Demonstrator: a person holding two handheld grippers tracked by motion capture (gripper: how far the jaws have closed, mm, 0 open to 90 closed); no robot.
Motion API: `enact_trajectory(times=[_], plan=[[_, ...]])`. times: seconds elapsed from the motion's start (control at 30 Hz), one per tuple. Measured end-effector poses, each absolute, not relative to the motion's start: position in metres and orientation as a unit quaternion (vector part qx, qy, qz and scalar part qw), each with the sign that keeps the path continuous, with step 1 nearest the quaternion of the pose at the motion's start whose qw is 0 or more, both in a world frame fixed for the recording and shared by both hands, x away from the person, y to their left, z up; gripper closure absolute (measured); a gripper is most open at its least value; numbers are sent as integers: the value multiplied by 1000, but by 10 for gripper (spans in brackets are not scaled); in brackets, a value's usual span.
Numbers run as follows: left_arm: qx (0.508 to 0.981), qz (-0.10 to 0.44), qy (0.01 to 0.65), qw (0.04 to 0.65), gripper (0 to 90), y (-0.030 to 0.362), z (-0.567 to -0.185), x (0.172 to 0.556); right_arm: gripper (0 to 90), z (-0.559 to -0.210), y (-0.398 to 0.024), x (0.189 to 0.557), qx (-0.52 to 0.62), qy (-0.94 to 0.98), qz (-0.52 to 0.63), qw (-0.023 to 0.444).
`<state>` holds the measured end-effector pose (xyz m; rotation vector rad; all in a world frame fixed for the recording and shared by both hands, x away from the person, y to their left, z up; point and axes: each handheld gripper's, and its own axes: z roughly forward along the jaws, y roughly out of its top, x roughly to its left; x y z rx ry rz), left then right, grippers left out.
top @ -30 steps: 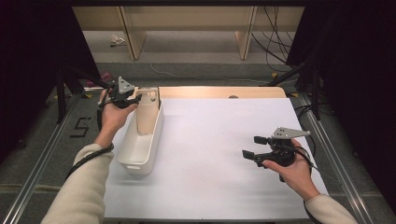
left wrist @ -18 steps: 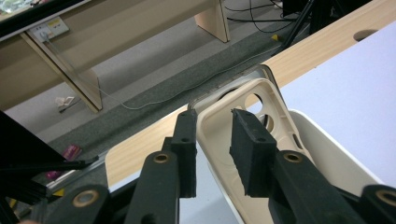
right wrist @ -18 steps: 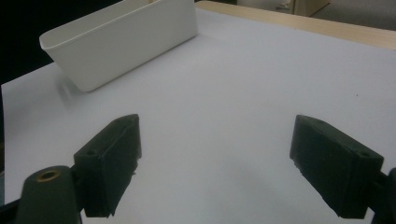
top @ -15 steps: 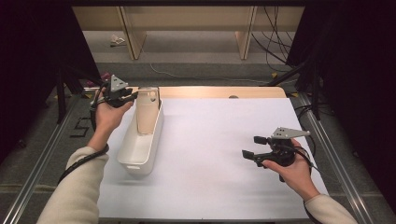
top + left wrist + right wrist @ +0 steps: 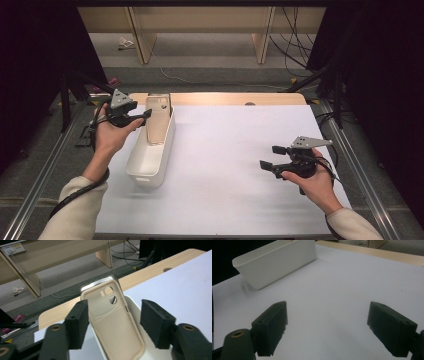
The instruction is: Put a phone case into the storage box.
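Apparently freed, the beige phone case [image 5: 113,322] leaned in the white bin [image 5: 150,155] at frame left; the left gripper [image 5: 113,322], jaws just opening, straddled it, while the right gripper [image 5: 274,157] gaped empty.

Left claw [image 5: 146,114] just opening, jaws apart; right claw [image 5: 270,157] wide, low, level.

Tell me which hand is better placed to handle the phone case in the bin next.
Left. The left gripper is right at the phone case leaning in the white bin, jaws just opened and standing apart from it. The right gripper sits open across the table, far off.
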<state>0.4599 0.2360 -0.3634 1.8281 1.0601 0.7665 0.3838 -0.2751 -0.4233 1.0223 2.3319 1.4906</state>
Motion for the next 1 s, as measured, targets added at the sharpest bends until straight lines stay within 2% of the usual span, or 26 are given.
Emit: enact_trajectory(times=[0.17, 0.27, 0.57, 1.0], plan=[[733, 294, 425, 441, 206, 231, -365, 442, 174, -423, -276, 384, 346, 786, 504, 96], [734, 286, 422, 450, 159, 227, -367, 432, 174, -423, -276, 384, 345, 786, 504, 96], [757, 235, 380, 476, 115, 203, -383, 405, 174, -423, -276, 384, 344, 787, 503, 96], [766, 231, 341, 494, 66, 182, -405, 364, 174, -422, -275, 382, 339, 787, 506, 97]])
